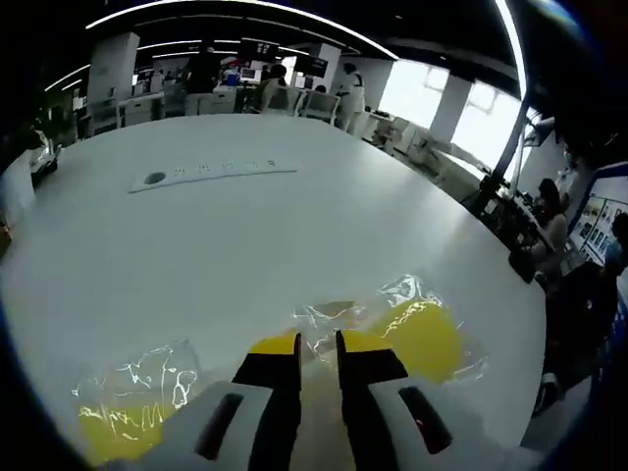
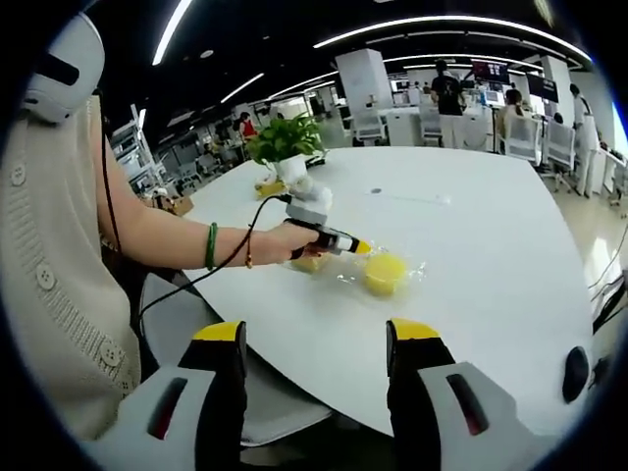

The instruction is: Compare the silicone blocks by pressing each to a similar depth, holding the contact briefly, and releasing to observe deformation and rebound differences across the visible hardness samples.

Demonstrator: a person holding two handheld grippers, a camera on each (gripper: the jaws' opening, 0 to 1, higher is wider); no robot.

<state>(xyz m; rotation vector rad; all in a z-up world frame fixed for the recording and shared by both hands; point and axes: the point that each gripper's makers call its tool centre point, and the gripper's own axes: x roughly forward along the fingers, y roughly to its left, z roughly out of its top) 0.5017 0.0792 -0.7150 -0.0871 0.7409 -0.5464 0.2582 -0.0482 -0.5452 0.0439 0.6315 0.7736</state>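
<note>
Nearest the lens in the left gripper view, the left claw [image 1: 317,345] rises from six o'clock with its yellow-tipped black jaws drawn narrow, a thin gap between them, poised at the near edge of a round yellow silicone block in crinkled clear plastic wrap [image 1: 417,334] at about five o'clock on the wide white bench [image 1: 245,235]. A second yellow block in clear wrap [image 1: 128,407] lies near at eight o'clock, apart from the jaws. Far across the bench at eleven o'clock rests a long white strip with a dark round mark [image 1: 211,174]. In the right gripper view, the right claw [image 2: 319,339] stands wide and holds nothing, hanging off the bench's near edge. There the person's hand [image 2: 285,238] holds the left claw at ten o'clock of the wrapped round block [image 2: 385,272]; a potted green plant [image 2: 287,147] sits beyond.
</note>
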